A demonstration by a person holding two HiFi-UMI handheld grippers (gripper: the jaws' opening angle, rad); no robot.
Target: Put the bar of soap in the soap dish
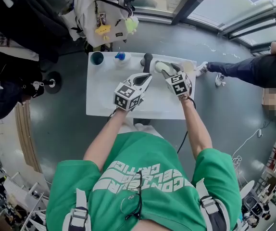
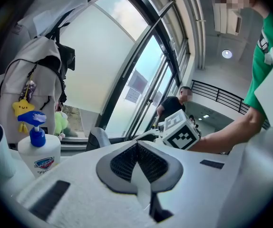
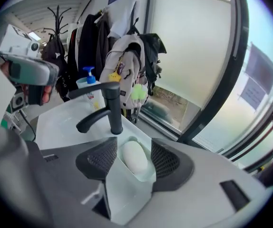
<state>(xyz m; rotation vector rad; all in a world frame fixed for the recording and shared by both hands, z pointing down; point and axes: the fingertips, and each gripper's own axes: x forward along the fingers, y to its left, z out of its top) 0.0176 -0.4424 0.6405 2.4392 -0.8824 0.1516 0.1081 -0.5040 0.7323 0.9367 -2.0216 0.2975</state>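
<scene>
Far left on the white rectangular tabletop (image 1: 104,107), at about ten o'clock: dark teal round cup (image 1: 97,58), then a white plastic pump bottle topped in blue (image 1: 121,57) just beside it at eleven. Ranged along the back edge, apparently to stay clear of the working hands. Near the centre: left gripper (image 1: 146,77), jaws closed together on nothing, hovering over the table, pointed toward one o'clock. Likely just parked out of the way. At twelve o'clock: black curved metal faucet (image 1: 147,60). Just right of it, toward one o'clock: pale green rectangular plastic soap dish (image 3: 146,175) at the back edge, holding the white oval bar of soap (image 3: 134,158), laid flat inside. Above that: right gripper (image 3: 133,148), jaws wide apart, one either side of the dish in its own view, pads clear of the soap, tipped steeply down. Reads as a release; seems to finish the task. Hard to make out: dish and soap in the head view, apparently covered there by the right gripper. Neither visible in the left gripper view; only cup, bottle, a white fabric backpack with a yellow star charm (image 2: 36,75) and the other gripper's marker cube there. Height of the open jaws above the dish: not tellable.
</scene>
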